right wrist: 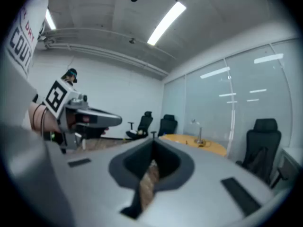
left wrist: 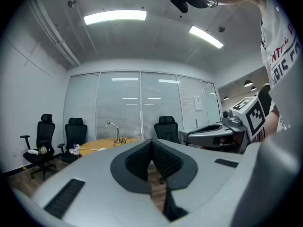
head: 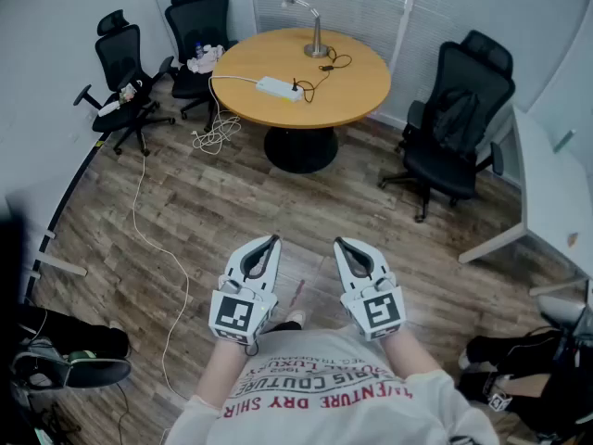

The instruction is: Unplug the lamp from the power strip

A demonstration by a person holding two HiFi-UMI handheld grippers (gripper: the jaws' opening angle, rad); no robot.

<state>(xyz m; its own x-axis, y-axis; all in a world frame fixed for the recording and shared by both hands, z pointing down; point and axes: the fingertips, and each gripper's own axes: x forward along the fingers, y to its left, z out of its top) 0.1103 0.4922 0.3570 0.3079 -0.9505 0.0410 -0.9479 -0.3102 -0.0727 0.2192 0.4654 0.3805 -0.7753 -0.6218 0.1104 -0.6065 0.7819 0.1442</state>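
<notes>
We hold the left gripper [head: 271,241] and the right gripper [head: 341,243] side by side over the wooden floor [head: 204,211], each clenched tight with nothing between its jaws. Well ahead of us the lamp [head: 313,31] stands on the round table [head: 366,86]. Its black cord [head: 320,74] runs to the white power strip [head: 276,88] lying on the same tabletop.

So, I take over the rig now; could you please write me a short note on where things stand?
Grippers: left gripper shut, empty; right gripper shut, empty. Both are held near the body, far from the table.
Things: lamp and power strip are on the table; the plug looks seated in the strip.
Done: nothing yet.
Left: walk up, steady the strip, pull the plug.
</notes>
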